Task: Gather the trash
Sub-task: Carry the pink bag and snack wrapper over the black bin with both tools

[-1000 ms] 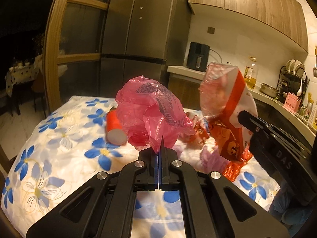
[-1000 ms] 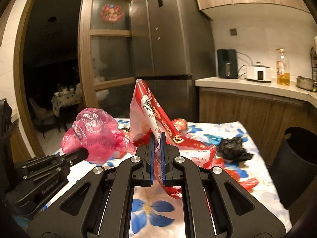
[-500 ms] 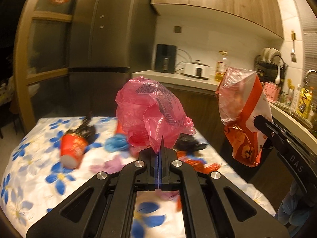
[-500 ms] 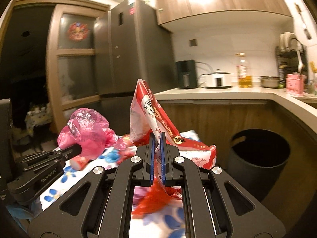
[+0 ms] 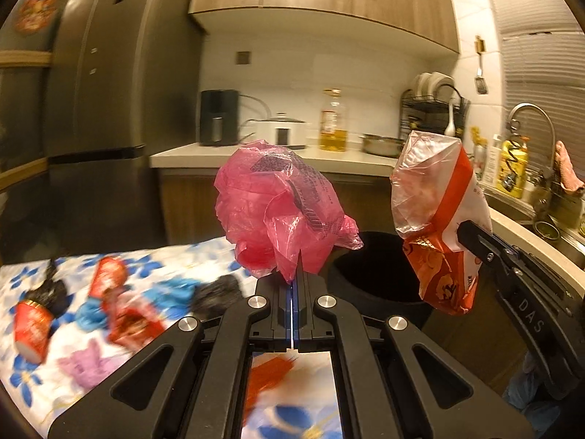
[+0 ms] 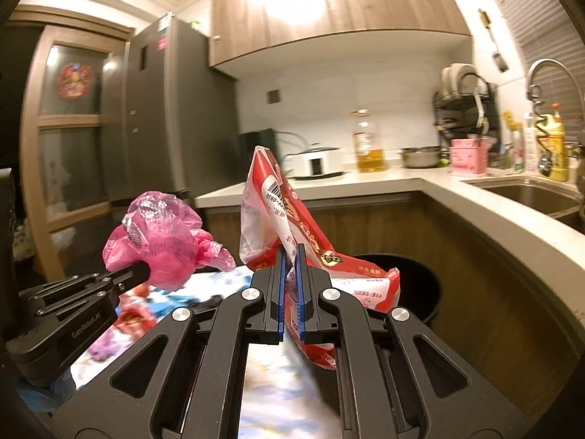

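Carrying stage: two pieces of trash are being held up in the air near the bin, neither yet dropped, so the haul is looking roughly midway; judging by the litter on the table, several more trips are remaining
Table with floral cloth (image 5: 33, 395): lying at the lower left in the left wrist view; it is bearing what is left to collect
Black bin (image 6: 420, 285): standing open-mouthed on the floor beside the counter, just beyond the table's edge; its inside is showing only dark, so what it is already holding I cannot tell
Red snack bag (image 6: 289, 226): being pinched by the right gripper (image 6: 290, 285), whose jaws are standing narrow with the wrapper between them; hanging near the bin's rim, not over the middle
Pink plastic bag (image 5: 281, 212): bunched and clamped in the left gripper (image 5: 294, 285), whose jaws are pressed tight together on its tail; hovering over the table's far edge, short of the bin
Red cups (image 5: 31, 325): lying tipped on the cloth, waiting
Small scraps (image 5: 91, 314): blue, black, red and lilac bits, blurred, waiting on the cloth
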